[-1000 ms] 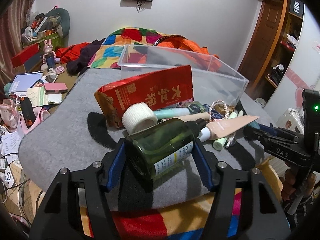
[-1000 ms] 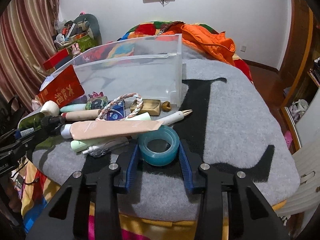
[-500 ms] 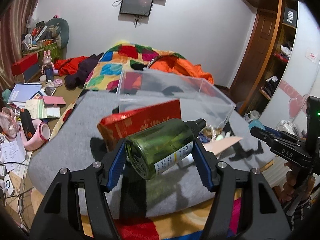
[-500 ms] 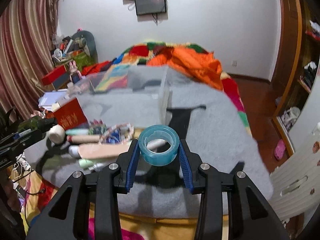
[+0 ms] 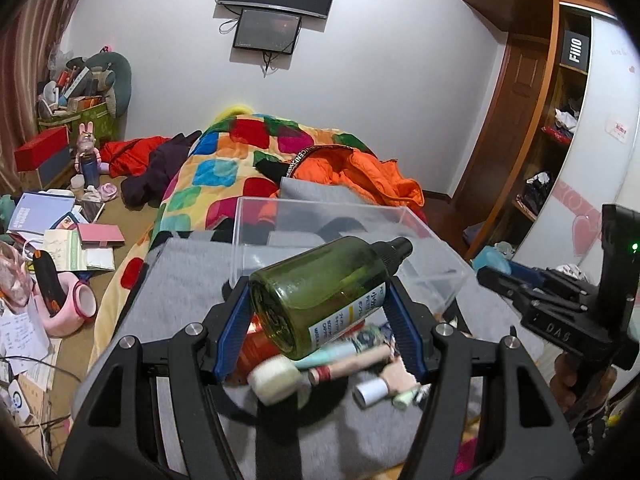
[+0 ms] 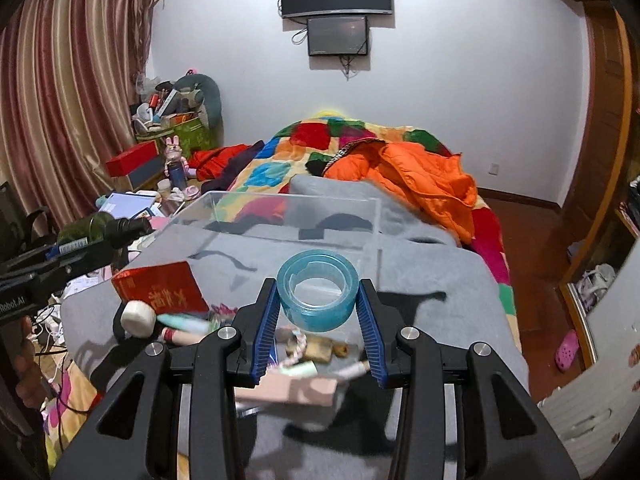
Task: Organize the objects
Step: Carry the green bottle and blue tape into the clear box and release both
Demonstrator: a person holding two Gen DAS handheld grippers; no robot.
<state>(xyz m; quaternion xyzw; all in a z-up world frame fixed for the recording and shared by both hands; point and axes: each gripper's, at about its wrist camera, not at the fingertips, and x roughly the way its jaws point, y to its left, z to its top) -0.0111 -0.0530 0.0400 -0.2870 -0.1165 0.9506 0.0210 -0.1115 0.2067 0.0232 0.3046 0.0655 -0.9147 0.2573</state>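
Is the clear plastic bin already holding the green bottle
No, the green bottle is clamped in the left gripper, raised in front of the clear plastic bin.

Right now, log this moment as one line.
left hand-held gripper: holds green bottle | right hand-held gripper: holds tape roll | both raised near clear bin

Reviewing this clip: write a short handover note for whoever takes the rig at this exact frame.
Left hand-held gripper: shut on the green bottle, held tilted in the air in front of the clear bin.
Right hand-held gripper: shut on the blue tape roll, also off the blanket, near the bin.
Bin looks empty; nothing deposited yet.
Left on the grey blanket: red packet, white-capped item, tubes and small bits.
Next, probably: drop both held items in the bin, then collect the rest.
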